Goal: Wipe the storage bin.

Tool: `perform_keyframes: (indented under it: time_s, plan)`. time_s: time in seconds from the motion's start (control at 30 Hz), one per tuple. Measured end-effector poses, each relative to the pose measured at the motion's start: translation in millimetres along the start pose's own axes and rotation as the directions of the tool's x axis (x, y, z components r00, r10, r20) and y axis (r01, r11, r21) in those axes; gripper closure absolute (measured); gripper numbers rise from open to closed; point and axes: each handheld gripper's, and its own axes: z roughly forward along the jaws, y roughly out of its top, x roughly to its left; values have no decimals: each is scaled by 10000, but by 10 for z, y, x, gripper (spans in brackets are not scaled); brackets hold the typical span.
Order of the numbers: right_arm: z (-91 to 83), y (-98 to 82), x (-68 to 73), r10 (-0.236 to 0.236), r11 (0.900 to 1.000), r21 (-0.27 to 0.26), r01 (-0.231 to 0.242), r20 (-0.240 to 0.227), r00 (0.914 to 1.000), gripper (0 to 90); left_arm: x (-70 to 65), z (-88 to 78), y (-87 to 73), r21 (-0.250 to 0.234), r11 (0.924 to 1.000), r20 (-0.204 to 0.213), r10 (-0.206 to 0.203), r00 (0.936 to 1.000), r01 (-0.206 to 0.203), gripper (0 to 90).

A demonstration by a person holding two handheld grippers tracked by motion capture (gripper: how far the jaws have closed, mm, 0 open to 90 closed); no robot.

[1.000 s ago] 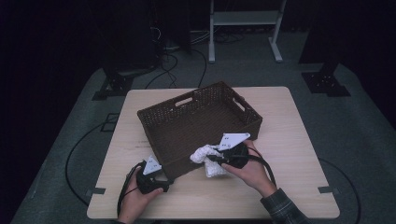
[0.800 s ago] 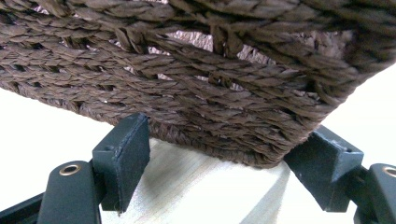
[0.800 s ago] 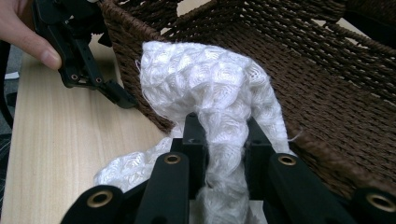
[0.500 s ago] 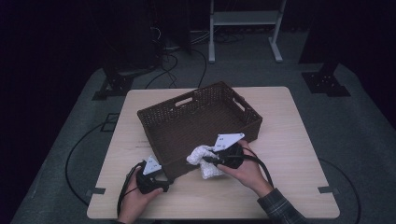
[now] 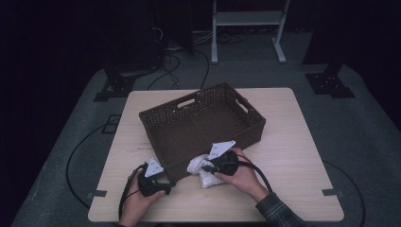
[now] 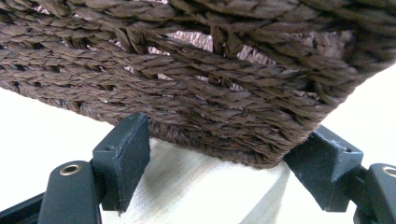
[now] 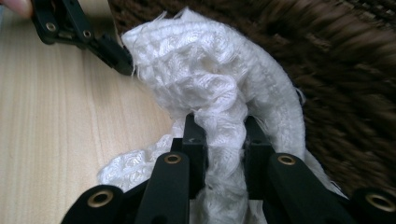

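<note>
A brown wicker basket (image 5: 246, 105) stands in the middle of the wooden table (image 5: 293, 161). My left gripper (image 5: 166, 180) is at its near left corner. In the left gripper view the jaw tips of my left gripper (image 6: 229, 135) touch the weave on both sides of the basket's corner (image 6: 196, 88). A white knitted cloth (image 5: 201, 174) lies bunched against the basket's near wall. My right gripper (image 5: 207, 166) is shut on a fold of it. In the right gripper view, my right gripper (image 7: 223, 130) pinches the cloth (image 7: 205, 79) between its jaws. The left gripper's jaw (image 7: 109, 51) lies just beyond.
The basket's inside looks bare in the high view. Cables trail from both grippers toward the table's near edge (image 5: 213, 220). Bare wood lies to the right of the basket (image 5: 302, 142). Dark stands (image 5: 326, 80) and a white frame (image 5: 246, 19) are on the floor behind.
My right gripper has come down and toward the near edge with the cloth, which now rests low against the basket's front wall. The left gripper has stayed put.
</note>
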Motion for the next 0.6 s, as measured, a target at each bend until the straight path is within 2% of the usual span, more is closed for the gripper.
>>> perform_keyframes:
  time_s: [0.6]
  plan:
    - [255, -100, 58, 99, 9979, 640, -71, -426, 9990, 758, 1, 0, 0, 7, 10000, -11, 13, 10000, -13, 238]
